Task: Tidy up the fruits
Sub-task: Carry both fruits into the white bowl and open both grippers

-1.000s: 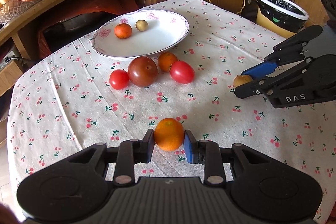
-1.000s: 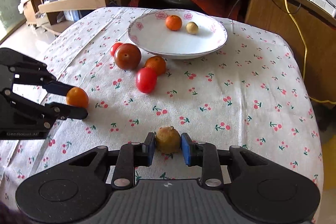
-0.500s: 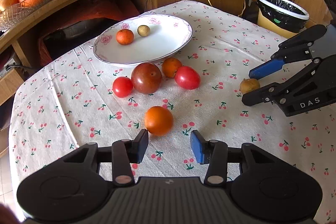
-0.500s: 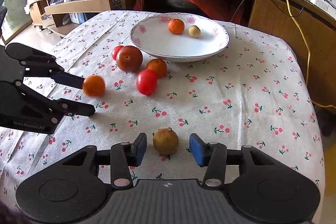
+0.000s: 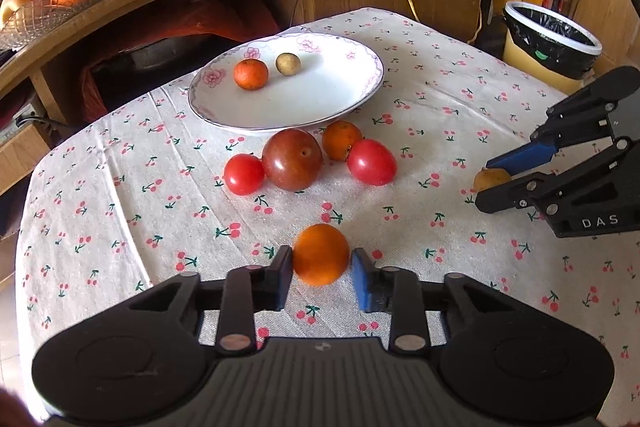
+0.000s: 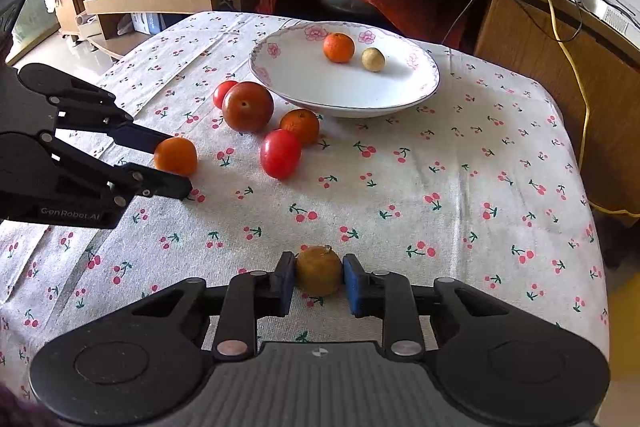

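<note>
The left tool (image 5: 321,263), its jaws having just closed, pinches an orange (image 5: 321,254) near the table's (image 5: 100,187) front edge. The right tool (image 6: 319,277), likewise just closed, clamps a brown fruit (image 6: 319,270) whose underside is hidden behind the pads.

The left gripper (image 5: 321,269) has just closed its jaws on a small orange (image 5: 321,254) above the cherry-print tablecloth (image 5: 120,195). To the right, the right gripper (image 5: 494,179) pinches a brownish fruit (image 5: 489,179). Ahead, tomatoes cluster before a white plate (image 5: 320,99) holding two small fruits.
</note>
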